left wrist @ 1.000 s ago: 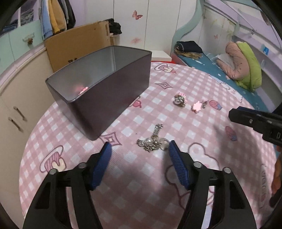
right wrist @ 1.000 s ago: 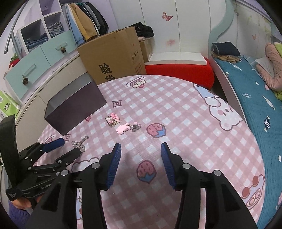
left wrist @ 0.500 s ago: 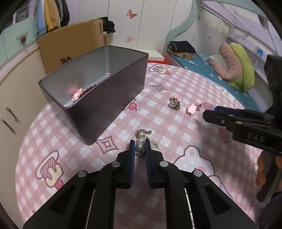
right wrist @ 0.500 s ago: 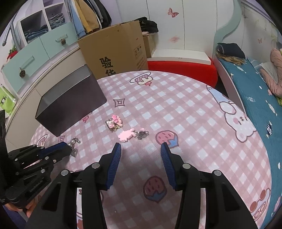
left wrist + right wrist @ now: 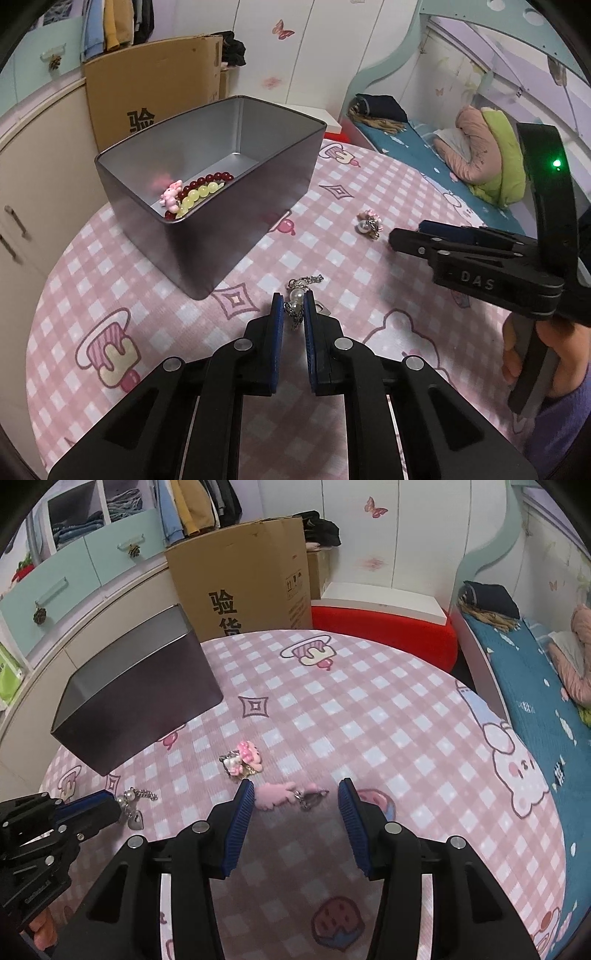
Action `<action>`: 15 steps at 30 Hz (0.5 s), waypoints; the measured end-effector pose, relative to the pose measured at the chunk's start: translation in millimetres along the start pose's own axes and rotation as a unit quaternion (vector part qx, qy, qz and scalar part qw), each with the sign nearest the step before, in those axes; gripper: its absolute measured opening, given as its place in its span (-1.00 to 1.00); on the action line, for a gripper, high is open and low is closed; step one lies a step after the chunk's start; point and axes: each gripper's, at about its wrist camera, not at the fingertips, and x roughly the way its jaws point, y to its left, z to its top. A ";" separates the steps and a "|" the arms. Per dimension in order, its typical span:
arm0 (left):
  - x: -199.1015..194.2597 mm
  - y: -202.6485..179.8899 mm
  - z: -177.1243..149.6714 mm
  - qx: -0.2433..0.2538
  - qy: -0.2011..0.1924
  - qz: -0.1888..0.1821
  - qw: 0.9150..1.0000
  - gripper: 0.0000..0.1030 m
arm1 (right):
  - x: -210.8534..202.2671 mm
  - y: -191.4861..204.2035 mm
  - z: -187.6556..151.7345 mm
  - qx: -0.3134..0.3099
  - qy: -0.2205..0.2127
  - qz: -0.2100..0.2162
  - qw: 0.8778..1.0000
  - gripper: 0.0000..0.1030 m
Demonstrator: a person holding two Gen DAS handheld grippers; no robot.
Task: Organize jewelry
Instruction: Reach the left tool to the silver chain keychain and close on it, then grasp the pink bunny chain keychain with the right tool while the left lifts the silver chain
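In the left wrist view, my metal box [image 5: 207, 206] sits at the upper left on the pink checked counter [image 5: 110, 295]. It is open on top. Inside it, near the front left corner, lie a string of red beads [image 5: 210, 179], a string of yellow beads [image 5: 197, 195] and a small pink charm [image 5: 170, 191]. Behind the box stands a brown cardboard box [image 5: 155, 88].

Low in the middle of that view, my left fingers [image 5: 293, 306] are clenched on a silver pearl chain [image 5: 298, 295]. The blue pads press on it from both sides. A bit of chain pokes out past the tips and lies on the counter just in front of the metal box.

To the right of it, near the middle right, a pearl and pink charm [image 5: 368, 224] lies on the counter by itself. At the far right edge my right fingers come in from the side, held by my hand [image 5: 543, 350].

In the right wrist view, my left fingers [image 5: 92, 808] show at the lower left with the pearl chain [image 5: 135, 799] at their tips. The metal box [image 5: 140, 698] is at the upper left. The pink and pearl charm [image 5: 242, 762] lies in the middle, and just below it lies a flat pink charm with a silver clip [image 5: 290, 795]. My right fingers [image 5: 295, 794] are released and spread wide, one on each side of that flat pink charm, not pressing on it. At the far right is a bed [image 5: 535, 672] with a blue sheet.
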 end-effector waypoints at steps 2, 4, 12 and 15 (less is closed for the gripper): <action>0.0 0.7 -0.5 -0.001 0.001 0.000 1.000 -0.78 | 1.2 2.7 1.3 -0.006 -0.002 -0.002 1.000 -0.08; 0.2 2.3 -0.8 -0.002 0.003 -0.001 1.000 -0.78 | 2.2 5.1 1.3 -0.014 -0.005 -0.006 1.000 -0.08; -5.0 4.6 -0.5 -0.007 0.003 -0.014 1.000 -0.78 | -3.6 4.5 -7.2 -0.023 -0.009 -0.021 0.999 -0.31; -10.4 2.5 0.3 -0.005 -0.003 -0.021 1.000 -0.78 | -9.4 1.7 -13.7 -0.015 -0.011 -0.017 1.000 -0.32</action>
